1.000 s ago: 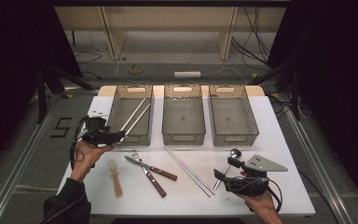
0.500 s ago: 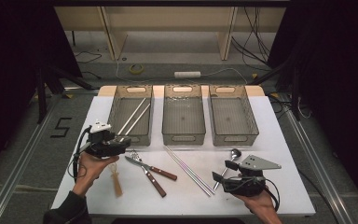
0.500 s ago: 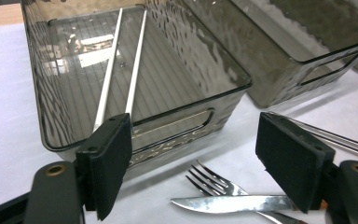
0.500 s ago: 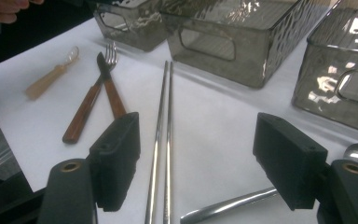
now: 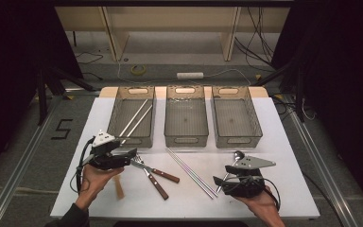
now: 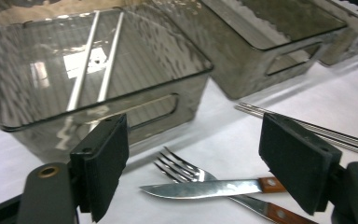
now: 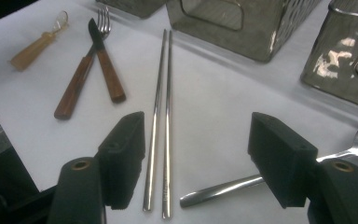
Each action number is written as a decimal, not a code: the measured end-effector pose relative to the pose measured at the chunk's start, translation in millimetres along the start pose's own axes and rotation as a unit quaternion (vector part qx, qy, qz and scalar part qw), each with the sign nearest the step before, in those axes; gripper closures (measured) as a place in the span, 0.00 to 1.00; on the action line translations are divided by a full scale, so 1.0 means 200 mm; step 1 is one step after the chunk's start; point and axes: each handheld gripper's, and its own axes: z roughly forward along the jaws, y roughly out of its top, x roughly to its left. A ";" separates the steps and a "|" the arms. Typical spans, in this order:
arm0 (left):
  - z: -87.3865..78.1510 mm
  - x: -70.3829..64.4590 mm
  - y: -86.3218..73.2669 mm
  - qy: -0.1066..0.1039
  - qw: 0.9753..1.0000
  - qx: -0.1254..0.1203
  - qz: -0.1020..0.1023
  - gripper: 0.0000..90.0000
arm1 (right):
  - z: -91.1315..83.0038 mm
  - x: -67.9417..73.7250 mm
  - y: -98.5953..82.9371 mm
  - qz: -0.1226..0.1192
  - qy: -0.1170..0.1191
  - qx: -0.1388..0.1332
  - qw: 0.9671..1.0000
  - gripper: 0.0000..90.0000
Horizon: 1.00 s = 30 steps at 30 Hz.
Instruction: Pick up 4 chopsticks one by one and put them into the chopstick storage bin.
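Observation:
Three grey see-through bins stand in a row at the back of the white table (image 5: 274, 142). The left bin (image 5: 114, 124) holds two metal chopsticks (image 5: 134, 118). A wooden-handled knife (image 5: 163, 175) and fork (image 5: 156, 185) lie crossed on the table, with another chopstick pair (image 5: 191, 172) to their right. My left gripper (image 5: 125, 158) is open, its jaws just short of the fork (image 6: 182, 169) and knife (image 6: 200, 189) tips. My right gripper (image 5: 220, 179) is open and low, with the chopstick ends (image 7: 161, 116) and a metal spoon (image 7: 219, 191) handle between its jaws.
The middle bin (image 5: 185, 137) and the right bin (image 5: 238, 137) look empty. A small amber spoon (image 5: 118, 187) lies near the front edge, below my left hand. A black floor with cables surrounds the table.
My left gripper has come down and to the right, from beside the left bin to the fork and knife tips. My right gripper has barely shifted.

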 end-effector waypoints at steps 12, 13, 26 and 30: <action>-0.03 -0.07 -0.04 -0.027 0.999 -0.013 0.010 0.23 | 0.06 0.04 0.04 -0.028 -0.007 0.054 0.998 0.47; -0.03 -0.08 -0.05 -0.028 0.999 -0.013 0.011 0.23 | 0.07 0.04 0.04 -0.028 -0.005 0.056 0.998 0.47; -0.06 -0.13 -0.06 -0.033 0.999 -0.026 0.016 0.22 | 0.16 0.07 0.09 -0.043 0.003 0.111 0.993 0.51; -0.07 -0.14 -0.07 -0.033 0.999 -0.027 0.019 0.22 | 0.18 0.07 0.11 -0.047 0.008 0.131 0.990 0.53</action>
